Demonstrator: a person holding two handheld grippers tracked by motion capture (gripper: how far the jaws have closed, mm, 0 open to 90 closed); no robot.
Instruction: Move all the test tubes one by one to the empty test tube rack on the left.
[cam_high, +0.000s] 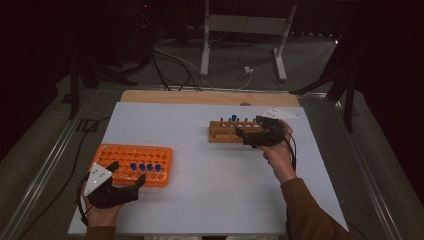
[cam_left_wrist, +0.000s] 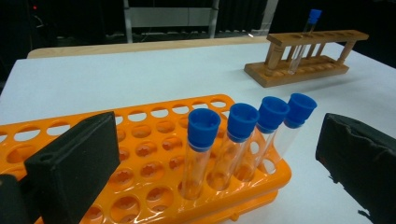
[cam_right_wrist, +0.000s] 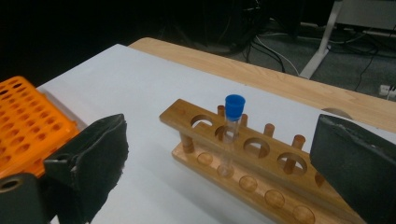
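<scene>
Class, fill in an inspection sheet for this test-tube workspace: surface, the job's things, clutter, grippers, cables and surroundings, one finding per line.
Surface: white table top with a bare wooden strip along its far edge.
Job's things: orange rack holding four blue-capped tubes in a row at its near right corner; wooden rack holding one blue-capped tube, upright in its second hole.
Clutter: nothing seen.
Grippers: left gripper open, jaws either side of the orange rack's four tubes, not pressing them; right gripper open at the wooden rack, nothing between its jaws.
Cables: a lead trails from each gripper; loose cables on the floor beyond the table.
Surroundings: dark room, a white frame leg behind.
</scene>
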